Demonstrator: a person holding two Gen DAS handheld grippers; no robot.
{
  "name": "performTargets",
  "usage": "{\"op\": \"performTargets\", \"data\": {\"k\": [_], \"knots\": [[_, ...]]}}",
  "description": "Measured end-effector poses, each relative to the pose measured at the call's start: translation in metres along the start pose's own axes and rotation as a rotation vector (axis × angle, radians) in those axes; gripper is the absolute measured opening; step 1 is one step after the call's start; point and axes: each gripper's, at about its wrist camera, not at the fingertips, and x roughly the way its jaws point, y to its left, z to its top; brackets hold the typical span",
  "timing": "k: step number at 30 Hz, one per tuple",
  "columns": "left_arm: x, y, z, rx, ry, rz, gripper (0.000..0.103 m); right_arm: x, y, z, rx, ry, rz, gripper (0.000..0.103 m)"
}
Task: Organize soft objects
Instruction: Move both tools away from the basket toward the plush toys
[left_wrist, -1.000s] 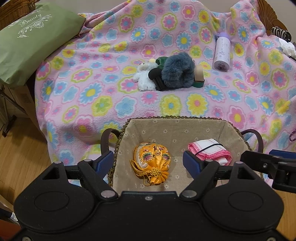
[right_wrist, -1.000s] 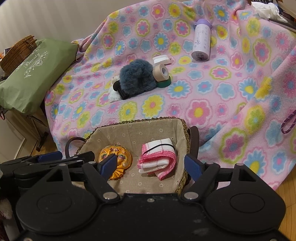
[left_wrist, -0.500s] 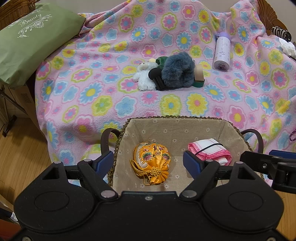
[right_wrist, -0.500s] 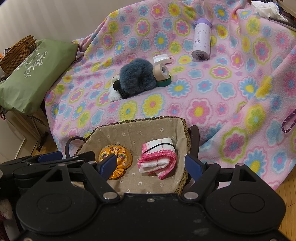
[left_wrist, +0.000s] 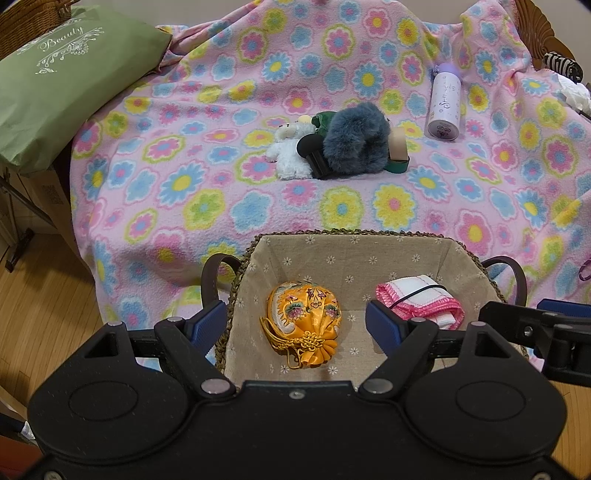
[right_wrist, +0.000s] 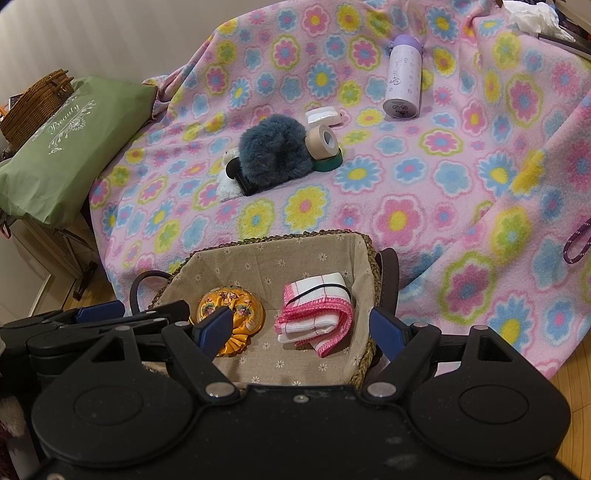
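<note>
A woven basket (left_wrist: 354, 254) (right_wrist: 258, 258) with a beige lining sits at the front edge of the flowered blanket. In it lie an orange silk pouch (left_wrist: 304, 319) (right_wrist: 236, 312) and a folded pink-edged white cloth (left_wrist: 419, 301) (right_wrist: 317, 314). On the blanket lie a grey-blue furry item (left_wrist: 356, 138) (right_wrist: 273, 153), a white plush toy (left_wrist: 290, 153) (right_wrist: 226, 181) and a green plush (left_wrist: 321, 120). My left gripper (left_wrist: 295, 326) is open and empty above the basket's near side. My right gripper (right_wrist: 301, 332) is open and empty over the basket.
A pink flowered blanket (left_wrist: 221, 155) (right_wrist: 424, 192) covers the surface. A purple bottle (left_wrist: 445, 107) (right_wrist: 402, 83), tape rolls (right_wrist: 325, 142) and a white box (right_wrist: 323, 115) lie on it. A green cushion (left_wrist: 62, 85) (right_wrist: 70, 144) is at left. Wooden floor (left_wrist: 40, 295) is below.
</note>
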Motion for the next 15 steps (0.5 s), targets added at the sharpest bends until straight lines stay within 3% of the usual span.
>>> {"op": "performTargets", "data": {"k": [11, 15], "knots": [[0.002, 0.005, 0.000, -0.010, -0.004, 0.006, 0.079, 0.005, 0.002, 0.003, -0.034, 0.002, -0.009, 0.082], [0.005, 0.005, 0.007, -0.005, -0.011, 0.020, 0.088, 0.011, 0.004, 0.007, -0.081, -0.002, -0.027, 0.082]]}}
